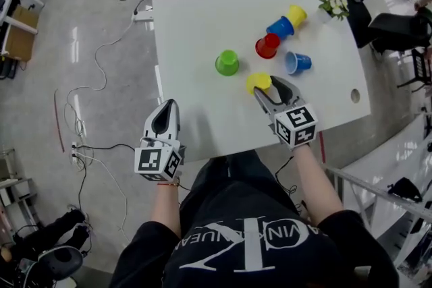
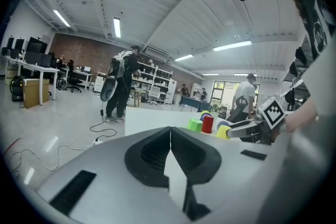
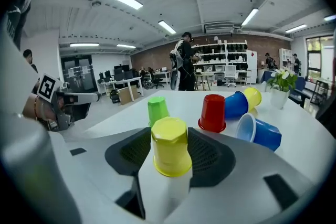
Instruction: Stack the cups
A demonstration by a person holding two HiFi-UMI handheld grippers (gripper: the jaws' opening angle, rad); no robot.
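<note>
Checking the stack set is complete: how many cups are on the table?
6. A near yellow cup between the right gripper's jaws; green cup and red cup upside down beyond it; blue cup on its side; far blue cup and far yellow cup lying together.

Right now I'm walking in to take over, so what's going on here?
A person works at the white table with a tool in each hand. The right tool has its jaws apart around an upside-down yellow plastic cup on the table. The left tool is shut and empty near the table's edge. An upside-down green plastic cup and a red plastic cup stand separately beyond.
</note>
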